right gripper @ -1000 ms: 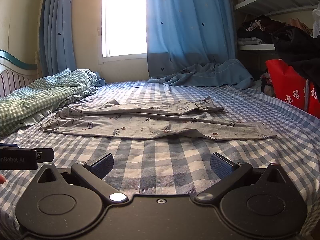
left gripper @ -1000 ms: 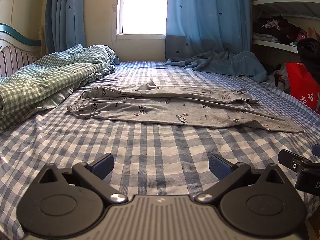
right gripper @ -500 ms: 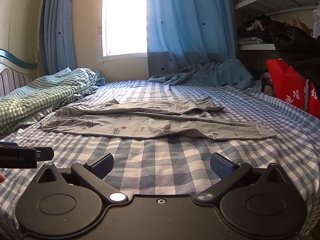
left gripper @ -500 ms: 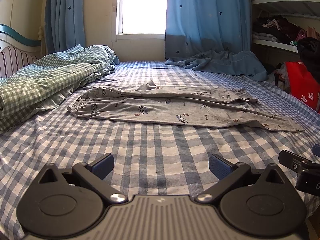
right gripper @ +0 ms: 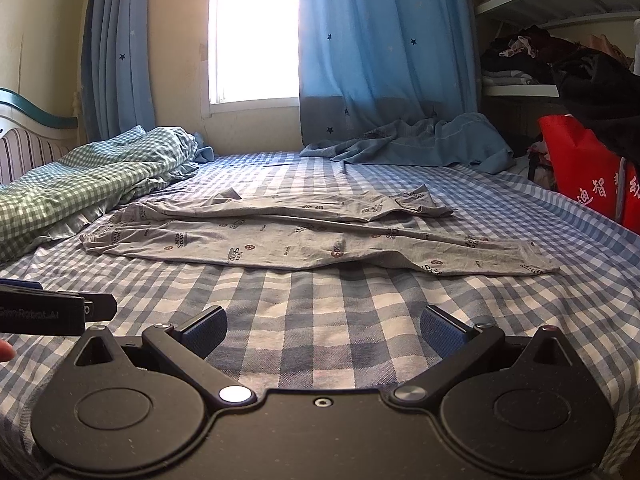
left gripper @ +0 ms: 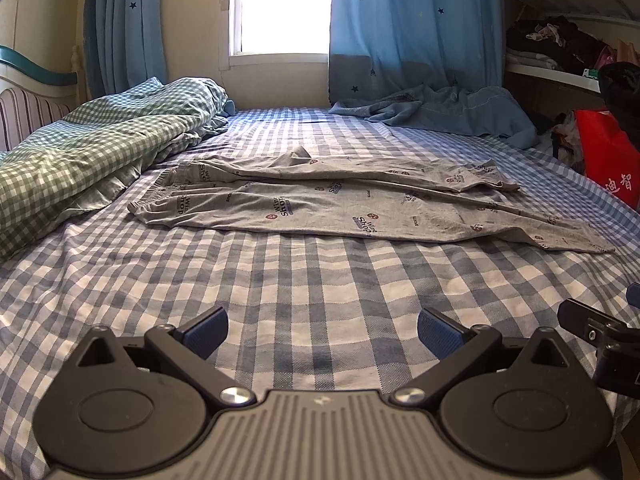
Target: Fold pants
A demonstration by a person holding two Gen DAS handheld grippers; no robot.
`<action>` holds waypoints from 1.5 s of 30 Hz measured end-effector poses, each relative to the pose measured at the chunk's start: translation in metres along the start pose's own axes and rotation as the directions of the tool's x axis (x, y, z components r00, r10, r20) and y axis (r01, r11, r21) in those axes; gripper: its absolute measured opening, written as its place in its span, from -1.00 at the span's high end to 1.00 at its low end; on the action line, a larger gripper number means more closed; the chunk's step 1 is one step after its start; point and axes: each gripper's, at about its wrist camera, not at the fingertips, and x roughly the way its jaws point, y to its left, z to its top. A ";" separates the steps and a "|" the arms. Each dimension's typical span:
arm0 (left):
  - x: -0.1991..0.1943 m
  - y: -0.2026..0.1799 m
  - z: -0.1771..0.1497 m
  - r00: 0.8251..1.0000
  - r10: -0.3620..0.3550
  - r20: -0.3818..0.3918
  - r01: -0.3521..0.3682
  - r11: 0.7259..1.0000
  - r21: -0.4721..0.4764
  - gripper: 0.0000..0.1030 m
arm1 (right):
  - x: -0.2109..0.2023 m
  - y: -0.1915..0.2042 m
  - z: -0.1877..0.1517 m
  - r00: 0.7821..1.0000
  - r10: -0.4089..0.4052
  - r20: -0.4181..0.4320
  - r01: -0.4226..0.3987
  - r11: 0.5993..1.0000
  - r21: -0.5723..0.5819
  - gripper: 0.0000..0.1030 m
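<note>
Grey printed pants (left gripper: 340,208) lie spread flat across the blue checked bed (left gripper: 280,288), waistband at the left, leg ends at the right; they also show in the right wrist view (right gripper: 304,240). My left gripper (left gripper: 322,330) is open and empty, low over the bed's near side, well short of the pants. My right gripper (right gripper: 324,328) is open and empty, beside it on the right. The right gripper's edge shows in the left wrist view (left gripper: 600,328), and the left gripper's edge shows in the right wrist view (right gripper: 56,312).
A green checked quilt (left gripper: 80,156) is bunched at the left by the headboard (left gripper: 32,96). A blue garment (left gripper: 440,112) lies at the far edge under the curtain. A red bag (left gripper: 608,160) and shelves with clothes (left gripper: 560,48) stand at the right.
Both grippers have stayed almost still, with only a slight drift of the view. The pants have not moved.
</note>
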 end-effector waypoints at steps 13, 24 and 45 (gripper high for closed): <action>0.086 0.073 0.114 0.989 0.140 0.037 -0.139 0.990 -0.017 -0.99 | 0.069 -0.019 0.066 0.979 0.197 -0.051 -0.202 0.970 -0.138 -0.99; 0.266 0.139 0.289 0.985 0.169 0.045 -0.175 0.970 0.167 -0.99 | 0.278 -0.032 0.222 0.895 0.381 -0.232 -0.443 0.818 -0.367 -0.99; 0.485 0.226 0.271 0.964 0.064 -0.257 0.070 0.874 0.481 -0.98 | 0.578 0.005 0.225 0.743 0.450 -0.495 -0.598 0.778 -0.191 -0.47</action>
